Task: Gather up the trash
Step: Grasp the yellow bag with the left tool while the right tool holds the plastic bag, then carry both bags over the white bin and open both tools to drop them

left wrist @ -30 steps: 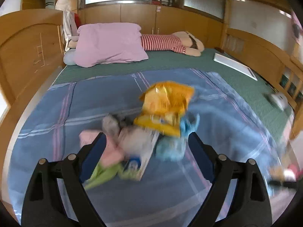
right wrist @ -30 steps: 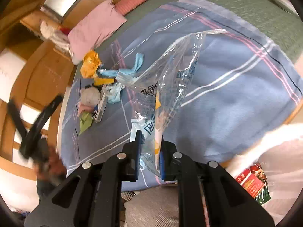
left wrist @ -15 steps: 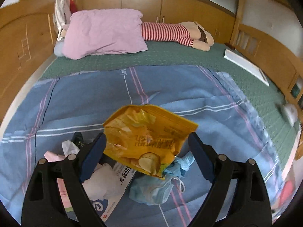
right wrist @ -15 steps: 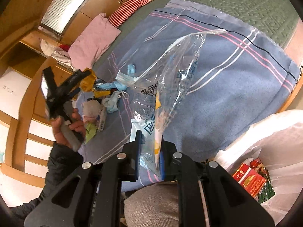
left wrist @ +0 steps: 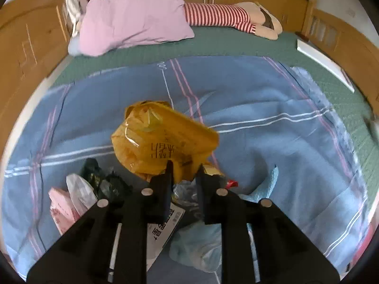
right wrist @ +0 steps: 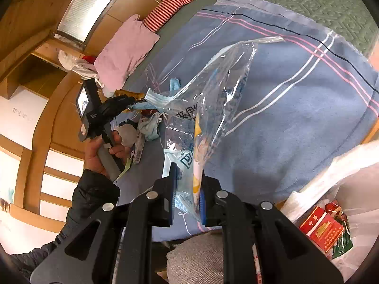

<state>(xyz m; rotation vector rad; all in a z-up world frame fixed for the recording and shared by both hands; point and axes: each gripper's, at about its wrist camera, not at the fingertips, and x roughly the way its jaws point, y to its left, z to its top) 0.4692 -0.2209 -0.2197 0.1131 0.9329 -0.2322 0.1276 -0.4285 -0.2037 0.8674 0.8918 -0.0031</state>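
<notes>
My left gripper [left wrist: 183, 169] is shut on a crumpled yellow snack bag [left wrist: 161, 139] and holds it over a pile of trash [left wrist: 94, 189] on the blue plaid blanket [left wrist: 260, 123]. The pile has a pink pack, white and dark wrappers, a printed packet and light blue masks. My right gripper [right wrist: 188, 177] is shut on a clear plastic bag [right wrist: 208, 99] with blue print, held up above the blanket. The left gripper also shows in the right wrist view [right wrist: 132, 100], over the pile at the left.
A white trash bag [right wrist: 331, 213] holding a red box and wrappers hangs open at the bed's near edge, lower right. A pink pillow [left wrist: 135, 21] and a striped doll [left wrist: 227, 16] lie at the bed's head. Wooden panels flank the bed.
My left gripper went from open around the yellow snack bag to shut on it, and has lifted it a little. My right gripper keeps holding the clear bag, shifted slightly.
</notes>
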